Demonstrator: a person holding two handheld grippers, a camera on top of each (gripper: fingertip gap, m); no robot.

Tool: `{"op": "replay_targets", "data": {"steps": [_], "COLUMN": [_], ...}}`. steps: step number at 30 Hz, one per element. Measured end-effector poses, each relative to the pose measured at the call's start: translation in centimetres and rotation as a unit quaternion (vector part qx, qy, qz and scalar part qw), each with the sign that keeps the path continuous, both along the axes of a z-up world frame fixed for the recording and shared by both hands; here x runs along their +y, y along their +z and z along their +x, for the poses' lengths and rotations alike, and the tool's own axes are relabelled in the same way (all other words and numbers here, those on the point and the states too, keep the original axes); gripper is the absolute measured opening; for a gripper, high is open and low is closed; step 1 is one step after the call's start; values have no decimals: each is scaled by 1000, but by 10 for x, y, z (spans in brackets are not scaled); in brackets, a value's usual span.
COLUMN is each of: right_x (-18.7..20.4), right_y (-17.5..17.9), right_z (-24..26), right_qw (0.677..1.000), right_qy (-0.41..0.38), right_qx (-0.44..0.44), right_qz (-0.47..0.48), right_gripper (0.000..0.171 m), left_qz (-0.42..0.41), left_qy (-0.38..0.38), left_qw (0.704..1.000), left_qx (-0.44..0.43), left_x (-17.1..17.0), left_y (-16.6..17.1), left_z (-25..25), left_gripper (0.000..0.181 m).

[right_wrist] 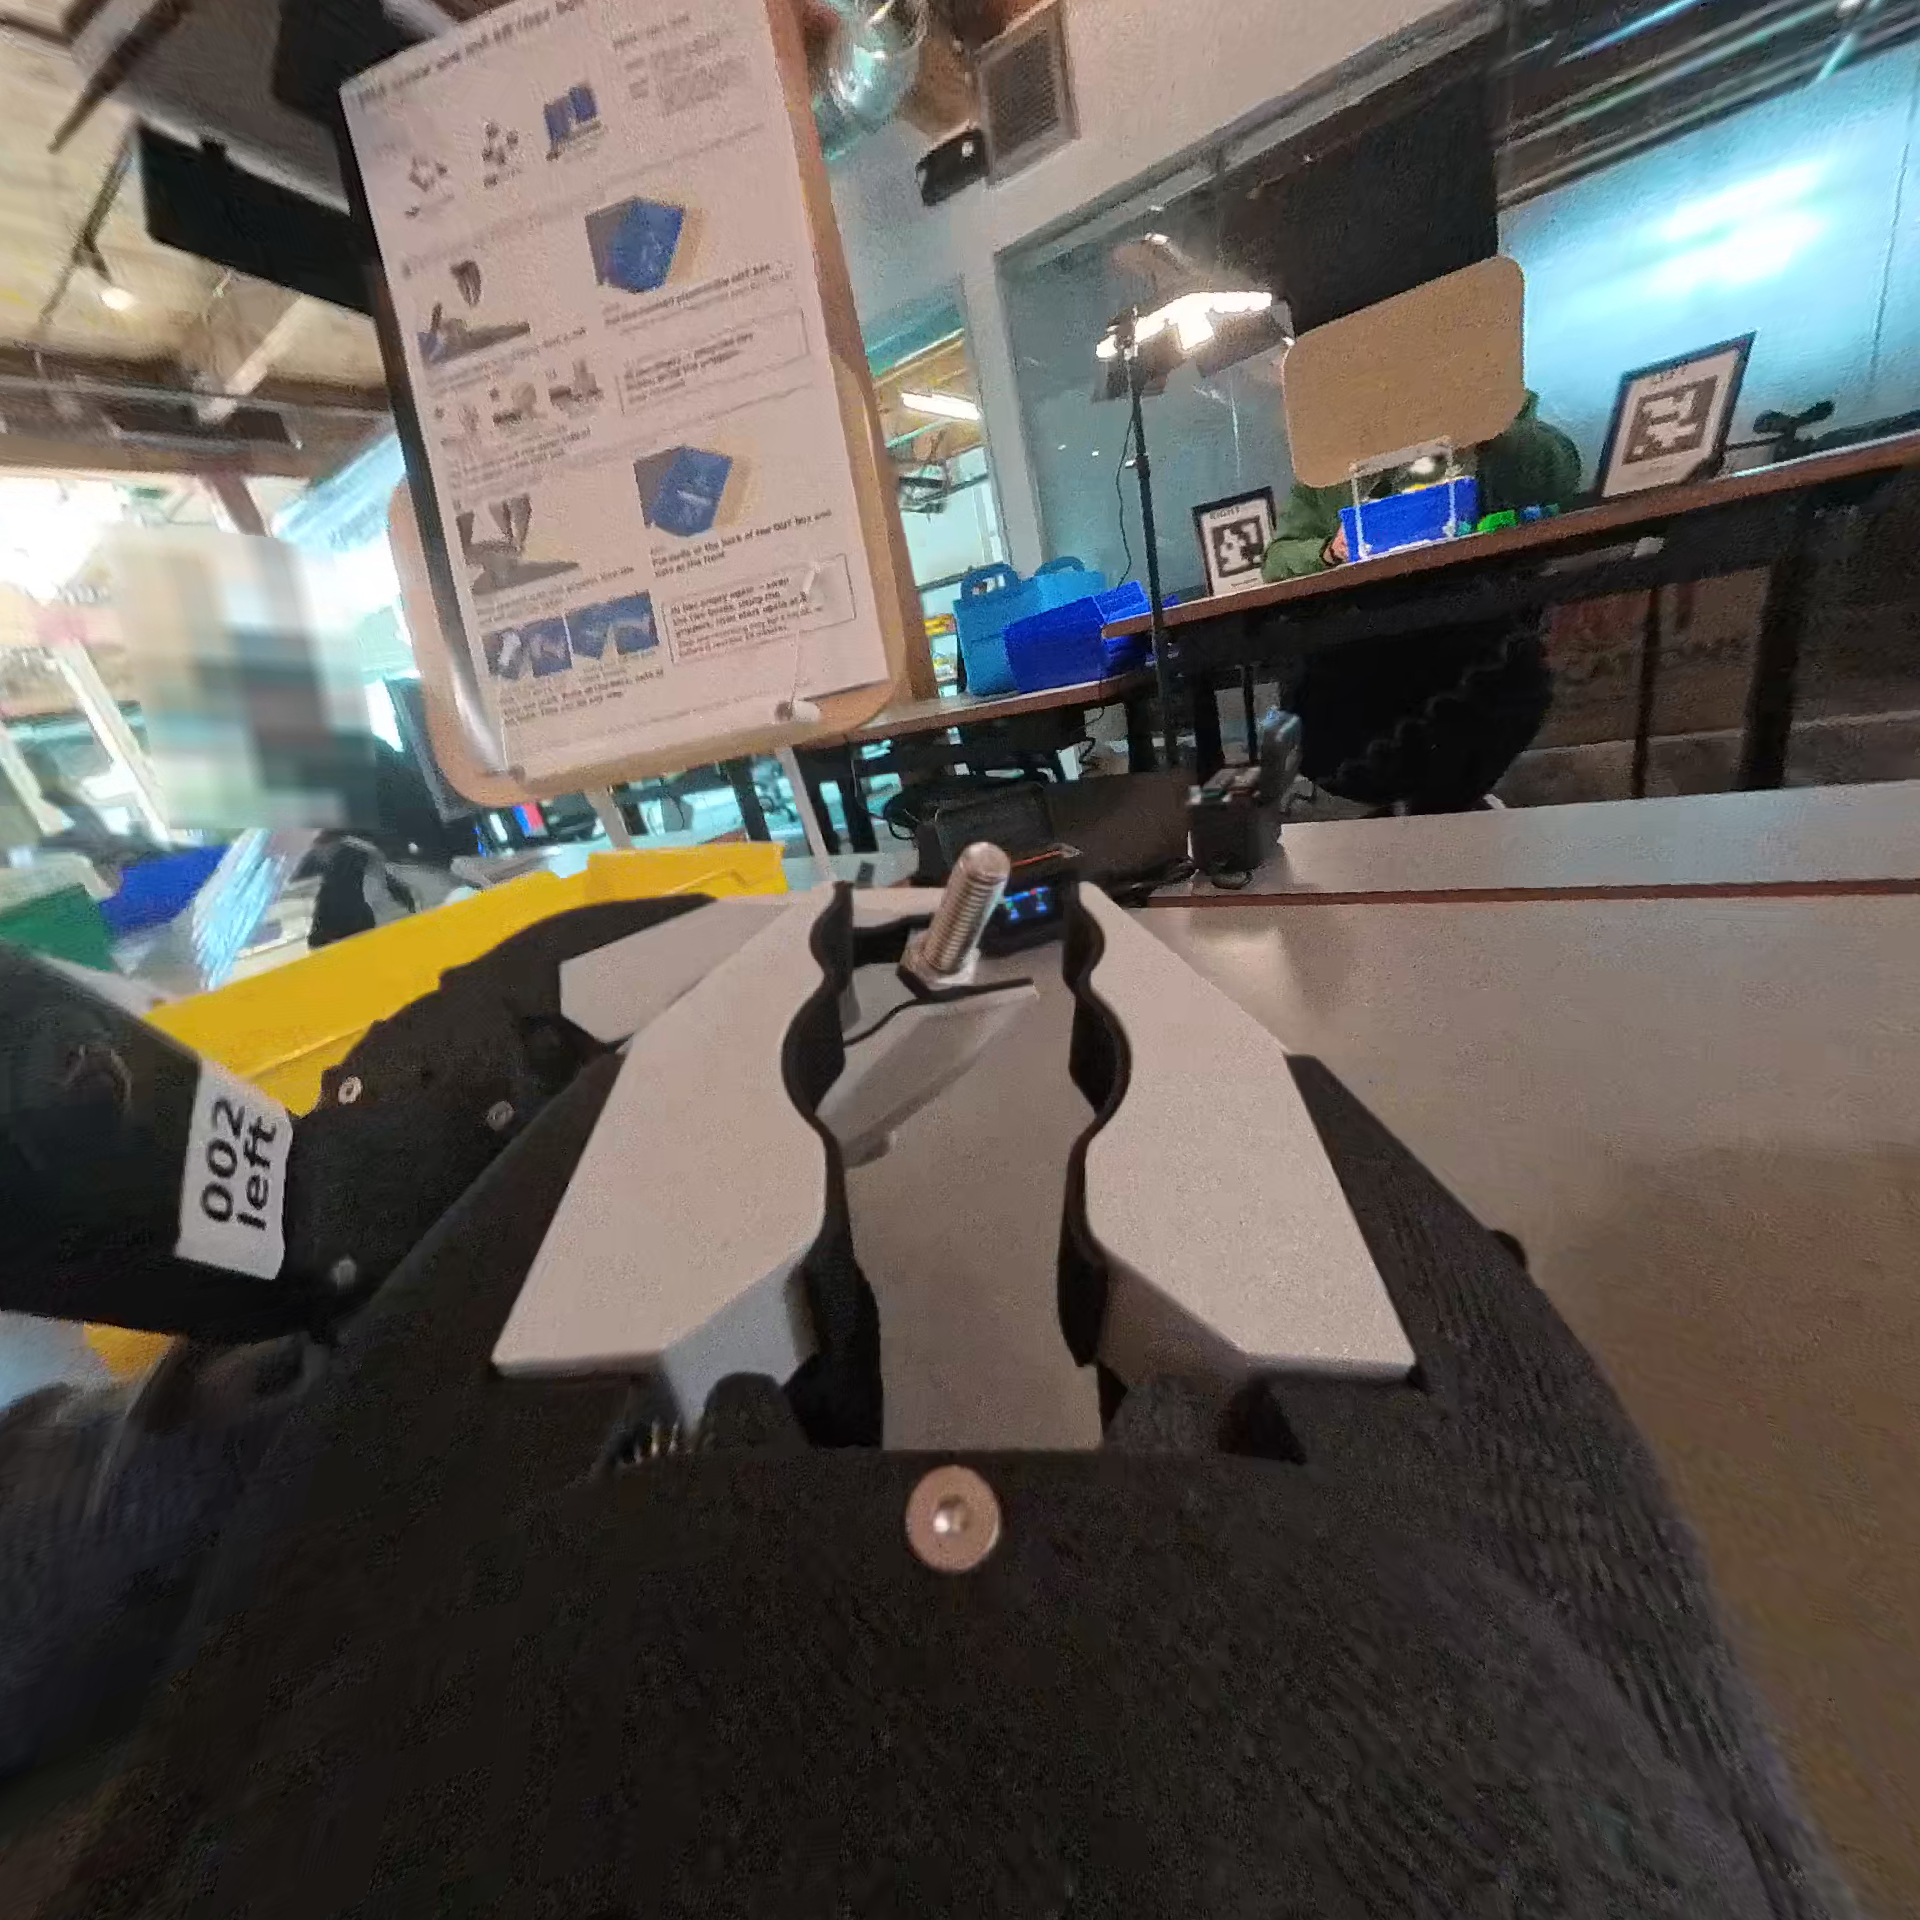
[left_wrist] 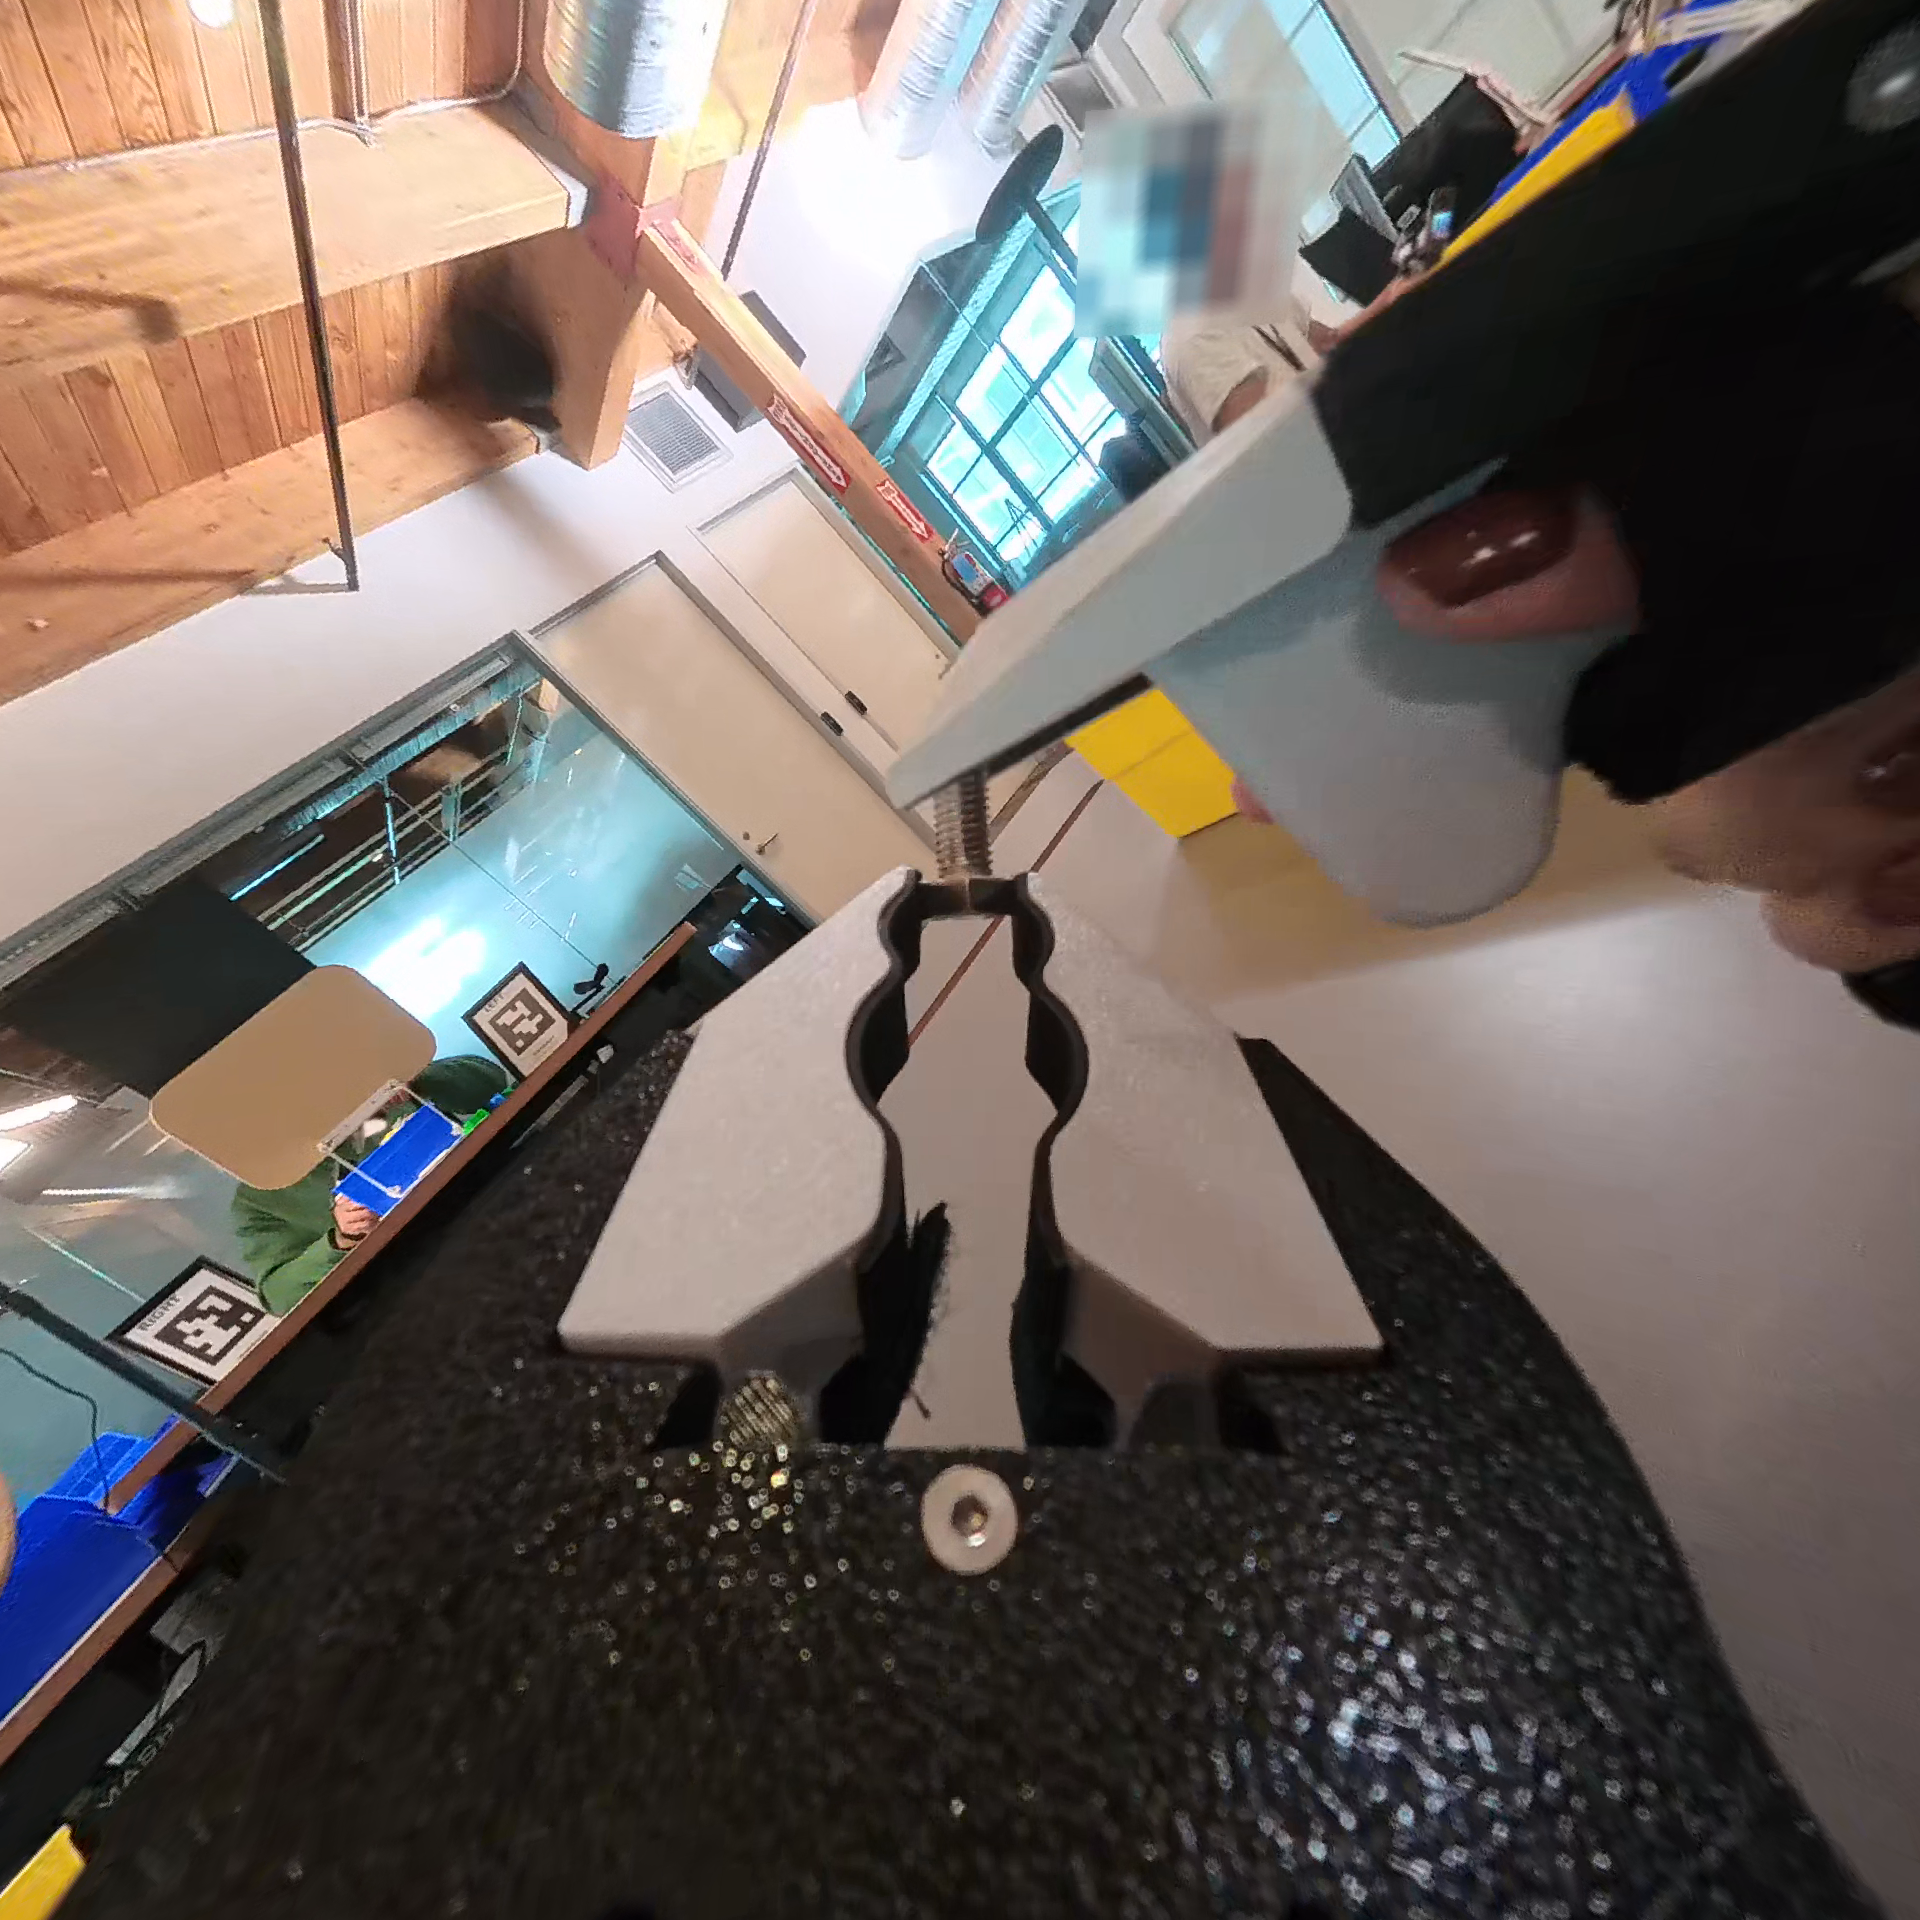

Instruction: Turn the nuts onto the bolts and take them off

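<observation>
A steel bolt (right_wrist: 961, 904) stands tilted, its thread pointing up. My left gripper (left_wrist: 966, 896) is shut on the hex end of the bolt (left_wrist: 961, 826), and its grey fingers (right_wrist: 935, 1029) reach in from the left in the right wrist view. My right gripper (right_wrist: 961, 920) is open, with the bolt's thread between its fingertips and not touched. In the left wrist view one of its grey fingers (left_wrist: 1122, 603) covers the bolt's tip. I cannot tell whether the hex piece (right_wrist: 935, 971) is the bolt's head or a nut.
Everything is above a grey table (right_wrist: 1558, 1039). A yellow bin (right_wrist: 416, 966) stands at the left behind the left gripper. A printed sheet on a wooden board (right_wrist: 623, 395) stands behind it. A small black device (right_wrist: 1029, 904) sits just beyond the bolt. A hand (left_wrist: 1486, 561) holds the right gripper. My two grippers' fingertips are within a few centimetres of each other.
</observation>
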State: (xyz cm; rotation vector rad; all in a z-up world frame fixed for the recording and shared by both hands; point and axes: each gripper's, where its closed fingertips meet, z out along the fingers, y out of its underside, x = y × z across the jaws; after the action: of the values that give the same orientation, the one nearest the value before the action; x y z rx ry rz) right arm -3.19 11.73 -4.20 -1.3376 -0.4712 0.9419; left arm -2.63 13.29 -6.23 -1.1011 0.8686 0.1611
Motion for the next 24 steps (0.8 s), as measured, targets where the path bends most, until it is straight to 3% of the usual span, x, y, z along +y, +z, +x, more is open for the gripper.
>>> {"op": "replay_targets", "data": {"steps": [2,5,7,8,9,11,15,19,24], "right_x": [4,3,3,4,6,12,62,144,208], "right_y": [1,-2,-2,0,3,19,61,62,-1], "right_z": [-1,-6,-4,-2,4,20,78,151,204], "right_qw": [1000,1000,999,999,999,999,982,958,879], "right_qy": [-8,4,13,16,2,-32,-129,-176,-112], "right_qx": [18,22,30,34,34,16,-110,-226,-405], "right_qz": [-9,-18,-22,-21,-12,27,86,-30,-226], "right_gripper": [35,13,9,9,8,8,8,8,8], "left_qz": [-1,2,5,6,11,5,-19,-18,-31], "left_qy": [-1,0,-6,-18,-21,-16,-20,-16,-17], "left_qw": [1000,1000,1000,1000,999,998,996,997,997], "left_qx": [-2,-2,-7,-17,-32,-62,-80,-71,-63], "left_x": [0,0,-2,-4,-5,-3,2,3,7], "left_y": [0,1,2,3,7,12,9,7,1], "left_z": [0,0,2,4,4,-1,-3,-2,0], "left_gripper": [14,14,15,23,51,79,82,77,70]}}
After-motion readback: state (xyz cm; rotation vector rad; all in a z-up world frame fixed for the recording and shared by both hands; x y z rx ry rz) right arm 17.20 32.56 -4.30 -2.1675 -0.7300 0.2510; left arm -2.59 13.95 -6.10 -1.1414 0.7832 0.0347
